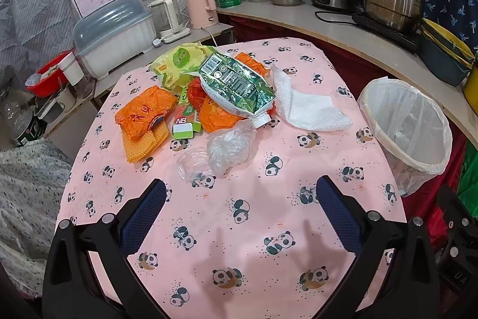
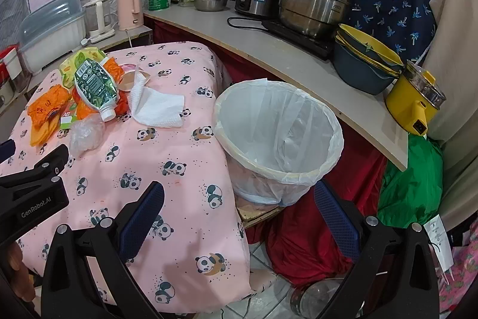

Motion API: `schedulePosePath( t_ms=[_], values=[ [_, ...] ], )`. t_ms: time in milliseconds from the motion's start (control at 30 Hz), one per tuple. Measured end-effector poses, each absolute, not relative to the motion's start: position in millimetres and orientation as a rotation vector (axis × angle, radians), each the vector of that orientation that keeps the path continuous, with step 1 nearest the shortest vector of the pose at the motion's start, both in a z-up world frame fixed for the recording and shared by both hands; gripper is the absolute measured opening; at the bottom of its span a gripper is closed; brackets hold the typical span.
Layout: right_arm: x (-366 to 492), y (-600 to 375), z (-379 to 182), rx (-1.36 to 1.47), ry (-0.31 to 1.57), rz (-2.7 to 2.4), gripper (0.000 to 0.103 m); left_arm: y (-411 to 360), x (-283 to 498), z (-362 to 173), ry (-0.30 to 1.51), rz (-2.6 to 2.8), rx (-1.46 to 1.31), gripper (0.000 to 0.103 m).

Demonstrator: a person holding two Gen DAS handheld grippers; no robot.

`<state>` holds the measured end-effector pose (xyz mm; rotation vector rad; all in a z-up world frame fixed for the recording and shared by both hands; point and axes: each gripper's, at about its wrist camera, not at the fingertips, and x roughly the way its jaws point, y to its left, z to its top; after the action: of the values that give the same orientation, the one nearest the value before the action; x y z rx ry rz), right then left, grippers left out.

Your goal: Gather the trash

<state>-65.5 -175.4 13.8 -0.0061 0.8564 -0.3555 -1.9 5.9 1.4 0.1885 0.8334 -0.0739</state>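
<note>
Both grippers hover low over the near edge of the table (image 1: pixel 239 229), whose pink cloth is printed with pandas. At the left, the left gripper (image 1: pixel 240 199) has its blue-padded fingers (image 1: pixel 143 217) spread wide with nothing between them, aimed at the heap of trash on the far half of the table. Going left to right through that heap: crumpled orange wrappers (image 1: pixel 143 115) with a corrugated orange sheet beneath, a small green and white carton (image 1: pixel 186 124) marked NB, a yellow-green packet (image 1: pixel 179 65) behind, a green foil pouch (image 1: pixel 236 85) with a white screw cap lying on top of the pile, and crumpled clear plastic film (image 1: pixel 224 150) just in front of it, nearest the left gripper. Beside the pouch lies a white paper towel (image 1: pixel 304 106), partly unfolded.

Further right, off the table's edge and just beside it, stands a bin (image 2: pixel 277 133) lined with a white bag; nothing can be made out inside it but the liner. The right gripper (image 2: pixel 239 202) hangs near the table's right corner in front of the bin, its fingers (image 2: pixel 337 217) likewise wide apart and holding nothing.
</note>
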Motion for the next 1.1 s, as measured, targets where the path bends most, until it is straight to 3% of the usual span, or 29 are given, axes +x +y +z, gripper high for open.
schedulePosePath(
  t_ms=[1100],
  values=[
    [-59.6, -175.1, 10.2, -0.011, 0.869, -0.352, 0.096, 10.3, 3.4, 0.3, 0.846, -0.074, 0.181, 0.096]
  ],
)
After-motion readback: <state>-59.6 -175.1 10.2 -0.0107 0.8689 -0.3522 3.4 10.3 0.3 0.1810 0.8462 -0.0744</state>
